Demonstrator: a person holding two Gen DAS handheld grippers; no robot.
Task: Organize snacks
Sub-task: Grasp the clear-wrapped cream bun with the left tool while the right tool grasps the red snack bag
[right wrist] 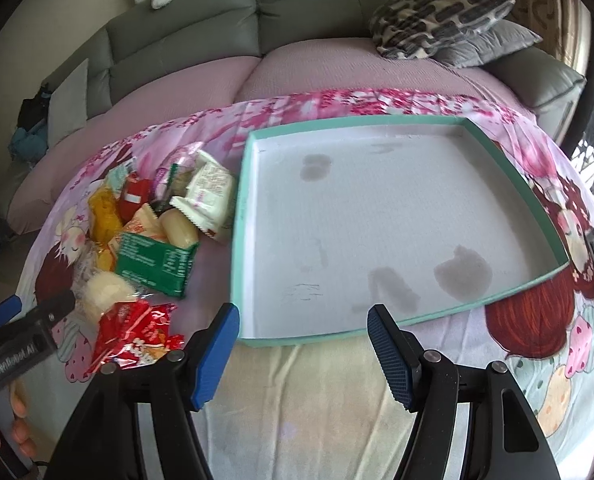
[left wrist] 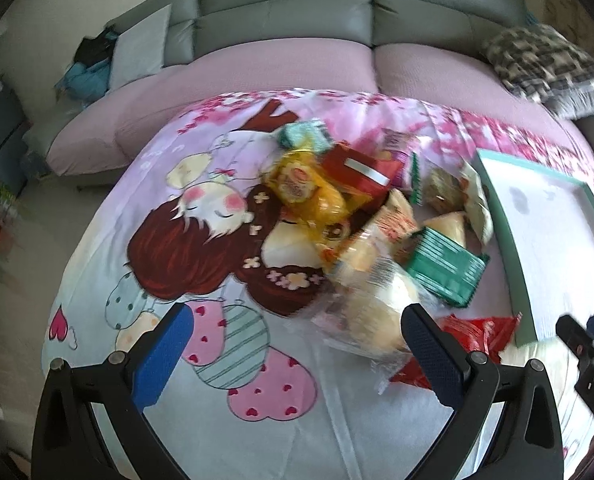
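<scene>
Left gripper (left wrist: 297,344): I see its jaws spread wide, nothing between, low in frame.
Right gripper (right wrist: 303,340): my jaws parted, empty, bottom centre.

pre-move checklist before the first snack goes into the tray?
1. Left hand-held gripper open, nothing held: ok.
2. Right hand-held gripper open, nothing held: ok.
3. Tray has room, no snacks in it, only stains: ok.
4. Snack pile beside the tray on the printed cloth, in view: ok.
5. Red packet nearest, lying free of the pile: ok.
6. Clear-wrapped bun separate from neighbours: not ok, overlapping.
</scene>
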